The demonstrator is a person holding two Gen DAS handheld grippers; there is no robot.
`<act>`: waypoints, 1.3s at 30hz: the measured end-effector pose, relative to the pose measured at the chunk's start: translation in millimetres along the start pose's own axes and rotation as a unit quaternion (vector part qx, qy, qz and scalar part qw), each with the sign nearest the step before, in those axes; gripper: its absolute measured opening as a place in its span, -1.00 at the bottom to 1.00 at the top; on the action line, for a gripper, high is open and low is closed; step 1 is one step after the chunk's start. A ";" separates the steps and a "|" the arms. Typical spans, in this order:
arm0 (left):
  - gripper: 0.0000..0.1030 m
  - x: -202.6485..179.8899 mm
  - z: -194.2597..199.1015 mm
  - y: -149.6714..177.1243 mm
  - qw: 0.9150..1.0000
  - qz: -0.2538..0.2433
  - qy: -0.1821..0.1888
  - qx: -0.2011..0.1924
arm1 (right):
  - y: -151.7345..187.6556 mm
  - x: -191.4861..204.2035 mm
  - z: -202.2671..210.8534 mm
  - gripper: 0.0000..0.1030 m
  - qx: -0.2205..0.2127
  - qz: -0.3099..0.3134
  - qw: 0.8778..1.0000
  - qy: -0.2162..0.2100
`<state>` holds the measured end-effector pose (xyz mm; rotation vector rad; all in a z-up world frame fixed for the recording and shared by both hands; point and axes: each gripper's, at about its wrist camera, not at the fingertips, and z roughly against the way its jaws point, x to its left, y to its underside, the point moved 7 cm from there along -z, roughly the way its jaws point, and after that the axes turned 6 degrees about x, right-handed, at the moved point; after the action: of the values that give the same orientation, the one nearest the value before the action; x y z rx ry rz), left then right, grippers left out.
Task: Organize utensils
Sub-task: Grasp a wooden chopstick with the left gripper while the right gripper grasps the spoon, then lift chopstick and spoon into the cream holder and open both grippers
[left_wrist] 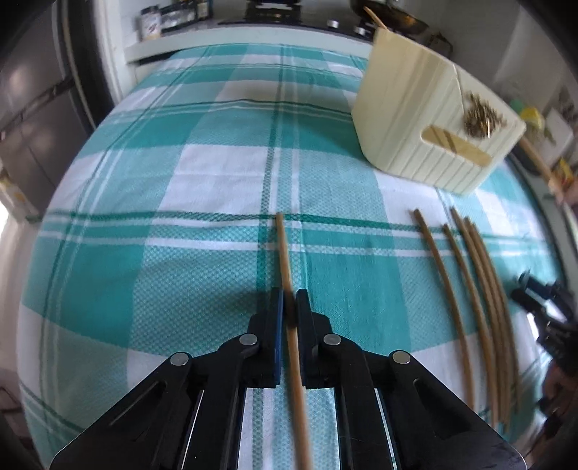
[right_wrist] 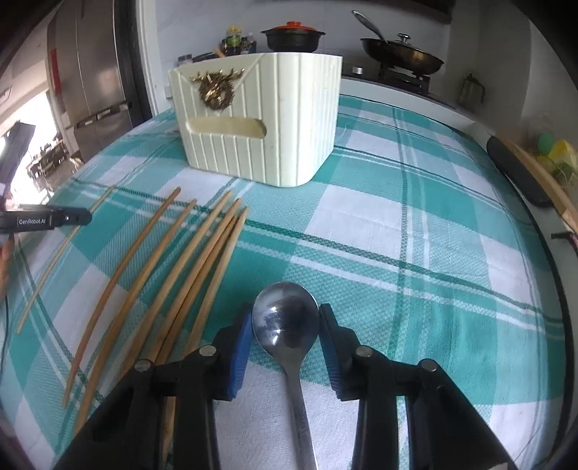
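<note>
A light wooden chopstick point(left_wrist: 283, 246) runs between the fingers of my left gripper point(left_wrist: 289, 294), which is shut on it low over the checked teal cloth point(left_wrist: 202, 188). Several more chopsticks point(left_wrist: 480, 289) lie side by side to its right; in the right wrist view they fan out on the left point(right_wrist: 173, 271). The pads of my right gripper point(right_wrist: 286, 311) touch both sides of the bowl of a metal spoon point(right_wrist: 281, 332), whose handle runs back under the gripper. A cream ribbed basket point(right_wrist: 260, 144) with a gold ornament stands behind, also seen at the upper right of the left wrist view point(left_wrist: 415, 119).
Beyond the table is a counter with a black pot point(right_wrist: 292, 36), a wok point(right_wrist: 401, 54) and jars point(left_wrist: 150, 23). A steel fridge point(right_wrist: 90, 72) stands at the left. A dark flat item point(right_wrist: 516, 173) and a wooden strip point(right_wrist: 542, 177) lie at the table's right edge.
</note>
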<state>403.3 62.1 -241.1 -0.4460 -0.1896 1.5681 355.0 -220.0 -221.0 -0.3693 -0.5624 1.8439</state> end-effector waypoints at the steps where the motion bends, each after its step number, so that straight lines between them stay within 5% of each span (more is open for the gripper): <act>1: -0.92 1.7 1.9 0.0 1.000 0.006 0.005 -0.002 | -0.6 -1.2 3.4 -0.30 -0.005 -0.005 1.000 -0.004; 7: -0.93 -0.1 56.4 4.2 0.997 0.011 0.032 -0.073 | -5.2 -3.5 65.9 -0.30 -0.074 -0.021 0.997 -0.028; 17: -0.92 -23.3 172.0 21.8 0.975 -0.020 0.080 -0.204 | 2.1 3.9 167.4 -0.30 -0.172 -0.026 0.984 -0.040; 30: -0.93 -31.9 204.2 17.5 0.967 -0.022 0.103 -0.232 | -26.4 7.3 204.6 -0.30 -0.210 -0.008 0.977 -0.042; 39: -0.93 -40.3 217.0 -23.1 0.964 -0.023 0.129 -0.230 | -76.6 2.0 213.6 -0.30 -0.207 -0.011 0.976 -0.072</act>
<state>338.9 56.8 -28.9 -0.9974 -0.3630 1.3988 306.4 -239.9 -0.2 -0.5036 -1.0529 1.7355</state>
